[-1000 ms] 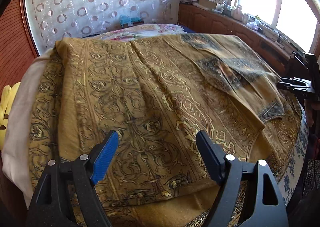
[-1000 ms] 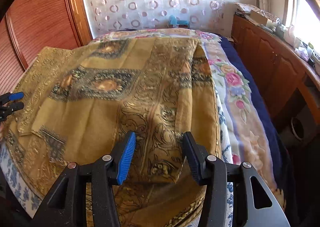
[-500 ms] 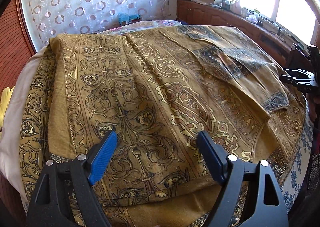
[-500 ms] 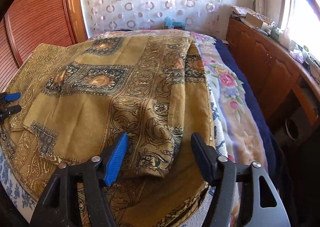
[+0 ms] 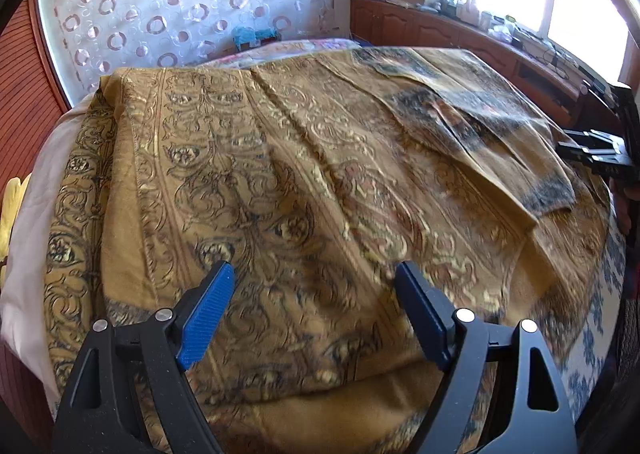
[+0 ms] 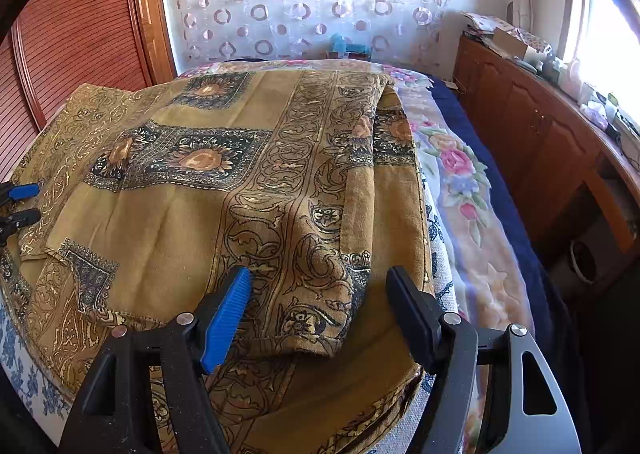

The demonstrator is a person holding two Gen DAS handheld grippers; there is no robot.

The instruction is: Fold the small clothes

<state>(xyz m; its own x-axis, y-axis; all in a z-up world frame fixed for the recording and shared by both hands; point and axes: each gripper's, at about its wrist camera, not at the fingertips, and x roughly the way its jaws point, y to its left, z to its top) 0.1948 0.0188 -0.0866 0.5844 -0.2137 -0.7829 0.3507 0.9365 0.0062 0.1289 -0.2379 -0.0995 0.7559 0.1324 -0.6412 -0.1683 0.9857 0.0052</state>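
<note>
Cloth of mustard gold with dark scrollwork (image 6: 256,189) lies partly folded across the bed (image 6: 472,213), one flap doubled over on top. Left gripper (image 5: 316,314) hovers wide over its near hem, nothing between the jaws; right gripper (image 6: 320,314) likewise stands wide above the folded corner. Risk: pinching only the top layer would likely drag the fold askew. No containers show clearly among the clutter on the sideboard (image 6: 532,125).

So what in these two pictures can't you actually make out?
- Left wrist view: the print on the gold cloth near the left gripper is smeared by blur.
- Left wrist view: the right gripper is cut off by the picture's edge.
- Right wrist view: the clutter on the wooden cabinet is washed out by window glare.
</note>
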